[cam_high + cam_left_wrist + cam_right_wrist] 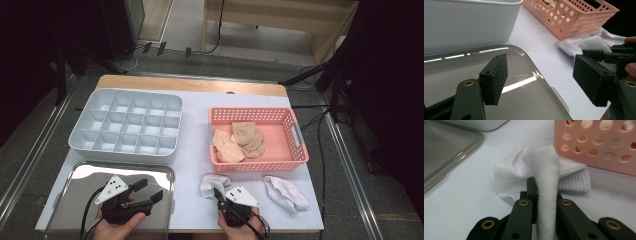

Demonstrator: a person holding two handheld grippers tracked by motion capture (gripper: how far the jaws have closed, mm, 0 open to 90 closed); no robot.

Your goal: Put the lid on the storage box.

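Here the table (195, 145) carries a grey divided tray (125, 125), pink basket (257, 137) and steel tray (90, 172). The left tool (149, 190) hangs wide open; the right tool (541, 195) pinches a white sock (534, 167) beside the basket, whose thin fold could slip free.

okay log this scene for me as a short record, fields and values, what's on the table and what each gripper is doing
surface: white table
back left: grey divided organizer, compartments empty
back right: pink basket holding beige socks
front left: shiny metal tray
left gripper: open, over the tray, holding nothing
right gripper: shut on white sock in front of the basket
loose item: second white sock at front right
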